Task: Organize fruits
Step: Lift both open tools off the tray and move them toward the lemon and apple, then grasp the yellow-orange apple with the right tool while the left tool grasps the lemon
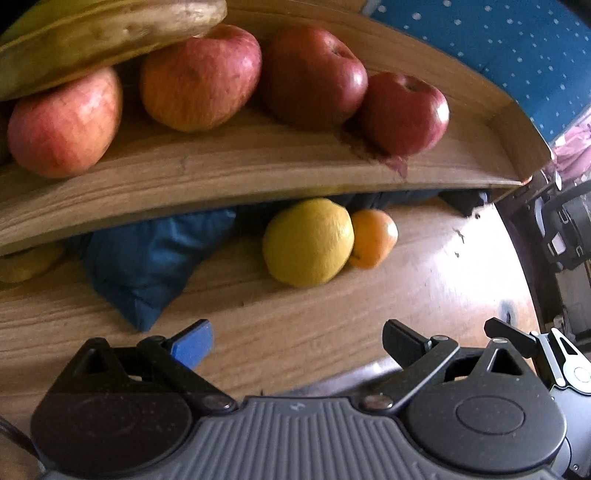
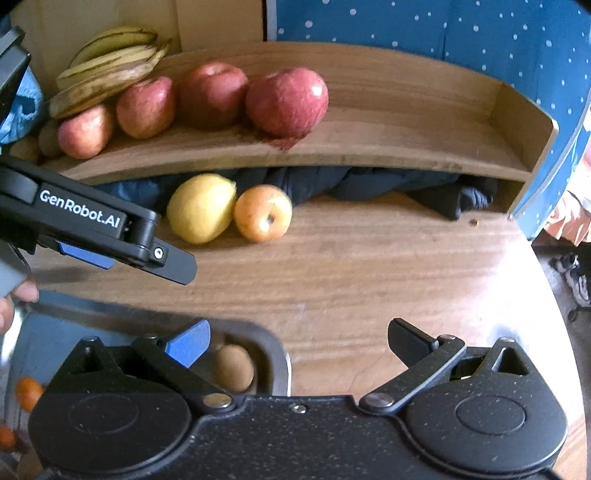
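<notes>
A wooden shelf (image 2: 369, 147) holds several red apples (image 2: 287, 100) and a bunch of bananas (image 2: 107, 70); the apples (image 1: 312, 74) and bananas (image 1: 110, 26) also show in the left wrist view, on the shelf (image 1: 221, 173). Under it on the table lie a yellow lemon (image 2: 201, 207) (image 1: 308, 242) and an orange-yellow fruit (image 2: 263, 213) (image 1: 373, 238). My left gripper (image 1: 297, 341) is open and empty, in front of the lemon. It also shows in the right wrist view (image 2: 147, 254). My right gripper (image 2: 299, 341) is open and empty over the table. A metal tray (image 2: 273, 354) below it holds a kiwi (image 2: 234, 367) and small orange fruits (image 2: 27, 393).
Dark blue cloth (image 2: 369, 184) (image 1: 147, 266) is stuffed under the shelf. A blue dotted wall (image 2: 443, 29) stands behind. The table's round edge (image 2: 554, 295) falls off at the right, with shoes (image 2: 576, 277) on the floor.
</notes>
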Demonstrator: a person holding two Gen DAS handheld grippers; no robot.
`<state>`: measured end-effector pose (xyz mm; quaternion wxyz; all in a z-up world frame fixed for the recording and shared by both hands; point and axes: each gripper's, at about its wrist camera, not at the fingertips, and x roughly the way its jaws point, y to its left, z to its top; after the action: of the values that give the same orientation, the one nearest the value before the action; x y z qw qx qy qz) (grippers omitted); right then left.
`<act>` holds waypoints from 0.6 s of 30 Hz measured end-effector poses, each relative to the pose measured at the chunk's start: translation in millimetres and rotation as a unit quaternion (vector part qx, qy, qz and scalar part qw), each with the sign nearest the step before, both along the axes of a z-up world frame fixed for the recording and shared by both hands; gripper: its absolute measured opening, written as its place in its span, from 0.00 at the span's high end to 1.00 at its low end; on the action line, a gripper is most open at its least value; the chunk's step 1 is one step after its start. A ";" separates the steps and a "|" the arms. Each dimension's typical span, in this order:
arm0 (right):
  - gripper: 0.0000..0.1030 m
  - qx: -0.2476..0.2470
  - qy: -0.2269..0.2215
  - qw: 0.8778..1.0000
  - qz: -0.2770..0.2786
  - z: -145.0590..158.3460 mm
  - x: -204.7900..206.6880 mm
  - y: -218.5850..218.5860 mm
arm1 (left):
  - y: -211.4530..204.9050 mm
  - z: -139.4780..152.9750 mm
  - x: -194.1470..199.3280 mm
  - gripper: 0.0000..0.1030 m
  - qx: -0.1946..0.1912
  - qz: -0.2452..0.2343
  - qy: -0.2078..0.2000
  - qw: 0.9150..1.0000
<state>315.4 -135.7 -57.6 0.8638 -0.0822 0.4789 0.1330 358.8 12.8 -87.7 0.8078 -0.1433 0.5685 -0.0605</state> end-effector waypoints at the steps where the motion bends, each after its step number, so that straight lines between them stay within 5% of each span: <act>1: 0.01 -0.001 -0.003 1.000 0.001 -1.2 3.6 -0.1 | 1.3 -1.5 2.3 0.03 -0.002 0.003 0.000 1.000; 18: 0.18 -0.003 -0.025 0.999 0.048 -19.7 50.9 23.2 | 18.6 -8.7 21.2 0.13 -0.053 0.023 -0.010 0.998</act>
<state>366.3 -112.5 -77.3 0.8679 -0.1106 0.4532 0.1705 380.0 31.4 -96.4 0.8061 -0.1980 0.5528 -0.0737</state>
